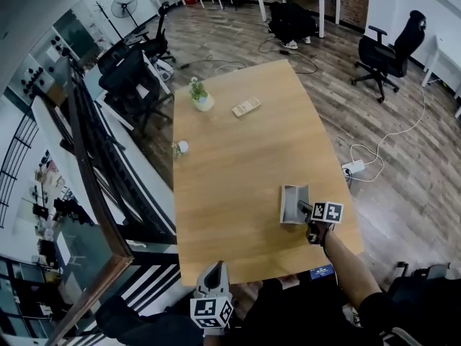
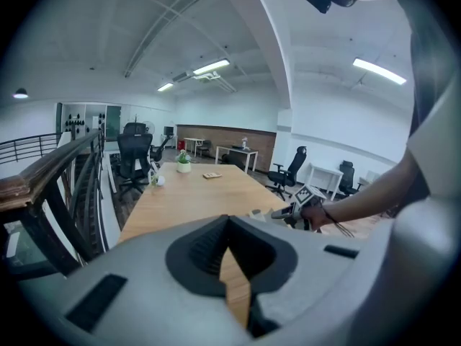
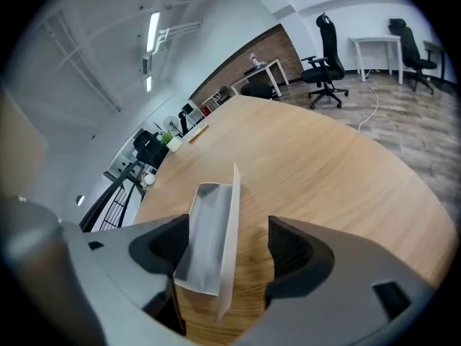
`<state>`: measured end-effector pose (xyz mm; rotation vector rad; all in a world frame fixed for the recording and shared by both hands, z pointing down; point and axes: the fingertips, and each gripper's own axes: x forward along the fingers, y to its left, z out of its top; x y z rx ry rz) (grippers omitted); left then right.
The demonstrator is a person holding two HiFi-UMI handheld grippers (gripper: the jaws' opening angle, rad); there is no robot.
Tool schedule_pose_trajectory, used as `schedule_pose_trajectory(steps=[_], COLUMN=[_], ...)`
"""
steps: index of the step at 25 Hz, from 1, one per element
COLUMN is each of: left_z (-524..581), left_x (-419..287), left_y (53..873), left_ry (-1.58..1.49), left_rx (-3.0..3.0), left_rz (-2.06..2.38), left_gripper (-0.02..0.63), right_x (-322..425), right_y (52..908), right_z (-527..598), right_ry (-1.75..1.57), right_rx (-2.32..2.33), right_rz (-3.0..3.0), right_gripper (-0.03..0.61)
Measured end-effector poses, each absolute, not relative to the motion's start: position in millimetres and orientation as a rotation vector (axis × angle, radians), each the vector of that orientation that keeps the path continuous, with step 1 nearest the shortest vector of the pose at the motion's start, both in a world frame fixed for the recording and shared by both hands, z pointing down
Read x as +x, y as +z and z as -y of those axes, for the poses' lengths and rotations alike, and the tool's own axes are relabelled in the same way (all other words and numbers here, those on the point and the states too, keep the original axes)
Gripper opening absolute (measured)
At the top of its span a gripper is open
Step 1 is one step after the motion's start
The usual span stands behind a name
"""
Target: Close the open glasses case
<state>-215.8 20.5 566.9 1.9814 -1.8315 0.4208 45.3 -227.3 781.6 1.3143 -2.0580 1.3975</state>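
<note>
Across the long wooden table [image 1: 238,164], the left gripper [image 1: 214,271] hangs at the near edge, jaws together on nothing. Near the right edge, the right gripper [image 3: 227,251] spreads its jaws either side of the open grey glasses case [image 3: 205,236], whose lid stands upright.

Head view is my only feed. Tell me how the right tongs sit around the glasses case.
Observer: The right tongs are open, with the glasses case between the jaws, nearer the jaw at that view's left.
Operator: Report the lid.
Observer: The lid stands upright, edge-on, roughly midway between the jaws.
Operator: Now the left tongs.
Observer: The left tongs are shut and empty; only the table shows past them.
</note>
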Motion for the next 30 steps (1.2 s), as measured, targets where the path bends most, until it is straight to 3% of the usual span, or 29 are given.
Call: schedule_pose_trajectory(steps=[14, 15, 16, 30], left_z=[-45.0, -45.7, -46.3, -51.6], left_x=[-228.8, -228.9, -228.9, -230.7], left_y=[566.9, 567.2, 567.3, 566.6], left_ry=[0.4, 0.4, 0.4, 0.396], left_rx=[1.914, 1.913, 1.912, 1.908], left_rz=[1.878, 1.879, 1.88, 1.886], left_gripper=[-0.001, -0.001, -0.002, 0.0], right_x=[36.0, 39.0, 41.1, 41.2], right_y=[793.8, 796.9, 800.5, 803.4], right_z=[223.8, 222.5, 220.8, 217.8], right_ry=[1.406, 1.366, 1.327, 1.205], right_rx=[1.309, 1.299, 1.28, 1.251], right_rz=[2.024, 2.004, 1.982, 1.922], right_gripper=[0.339, 0.119, 0.017, 0.015])
